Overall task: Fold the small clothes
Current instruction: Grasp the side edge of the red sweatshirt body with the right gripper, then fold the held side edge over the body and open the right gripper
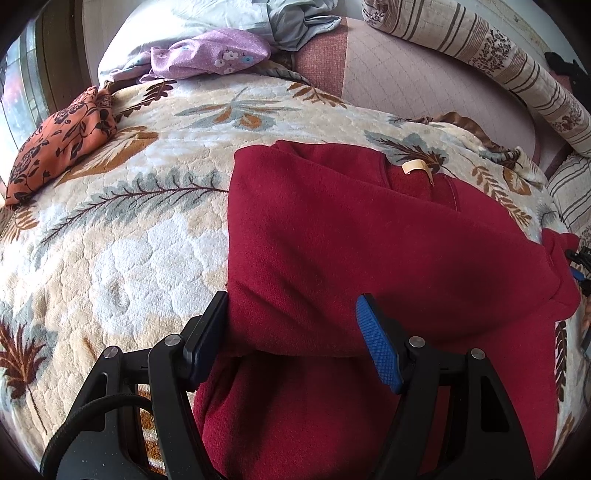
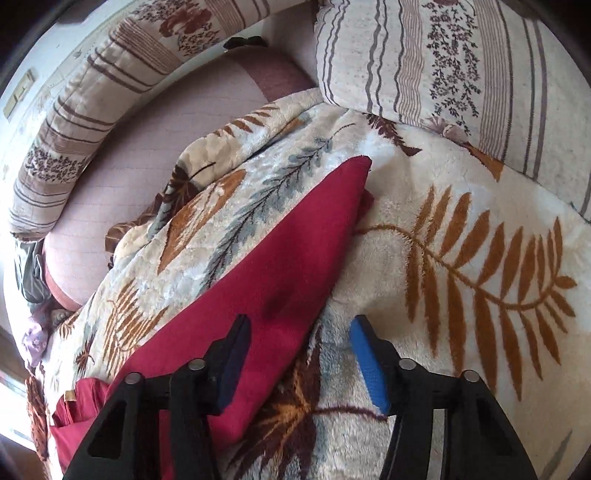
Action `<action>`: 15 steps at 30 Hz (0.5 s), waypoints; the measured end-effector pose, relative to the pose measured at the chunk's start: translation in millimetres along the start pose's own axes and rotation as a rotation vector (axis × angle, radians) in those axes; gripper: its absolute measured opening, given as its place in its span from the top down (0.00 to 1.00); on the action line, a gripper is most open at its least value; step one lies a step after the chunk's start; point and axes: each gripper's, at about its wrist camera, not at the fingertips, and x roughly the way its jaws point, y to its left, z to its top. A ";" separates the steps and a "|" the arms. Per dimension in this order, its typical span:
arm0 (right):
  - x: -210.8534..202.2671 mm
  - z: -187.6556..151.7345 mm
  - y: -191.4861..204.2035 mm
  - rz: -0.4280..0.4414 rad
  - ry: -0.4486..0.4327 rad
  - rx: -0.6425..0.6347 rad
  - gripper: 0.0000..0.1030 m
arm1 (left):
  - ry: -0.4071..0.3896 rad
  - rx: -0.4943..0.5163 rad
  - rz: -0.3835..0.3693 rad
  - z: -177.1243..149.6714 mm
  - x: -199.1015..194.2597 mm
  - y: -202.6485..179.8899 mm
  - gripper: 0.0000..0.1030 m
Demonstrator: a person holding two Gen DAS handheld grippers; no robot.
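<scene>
A dark red garment (image 1: 369,240) lies folded on the leaf-patterned blanket (image 1: 129,240), with a beige label (image 1: 415,167) near its far edge. My left gripper (image 1: 291,299) is open wide, its fingers straddling the near fold of the red cloth, and the blue pad (image 1: 380,350) is bare. In the right wrist view a long red part of the same garment (image 2: 295,258) runs diagonally to a point at the upper right. My right gripper (image 2: 300,319) is open over its near end; the cloth passes by the dark left finger (image 2: 234,358) and the pads do not press it.
An orange floral cloth (image 1: 62,140), a purple floral cloth (image 1: 210,55) and a grey-blue garment (image 1: 295,22) lie at the blanket's far left. Striped floral pillows (image 1: 517,74) (image 2: 443,74) border the far side. A pink sheet (image 1: 406,81) shows beyond the blanket.
</scene>
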 end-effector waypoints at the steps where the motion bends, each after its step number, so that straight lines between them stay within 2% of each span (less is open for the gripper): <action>1: 3.3 1.8 -1.8 -0.004 -0.013 0.009 0.58 | 0.000 0.001 0.001 -0.3 0.4 -0.2 0.31; 3: 6.6 5.4 -1.6 -0.014 -0.039 0.003 0.69 | 0.002 0.003 0.004 -0.2 2.1 -0.1 0.31; 5: 7.5 8.2 0.9 -0.025 -0.043 -0.009 0.90 | 0.005 0.000 0.003 0.1 3.7 0.8 0.31; 6: 5.9 9.5 1.4 -0.022 -0.045 -0.015 0.92 | 0.005 -0.001 0.001 0.1 3.5 1.1 0.31; 15: -64.8 14.5 17.7 0.024 -0.166 -0.161 0.94 | 0.000 -0.016 -0.016 0.4 -2.6 3.6 0.31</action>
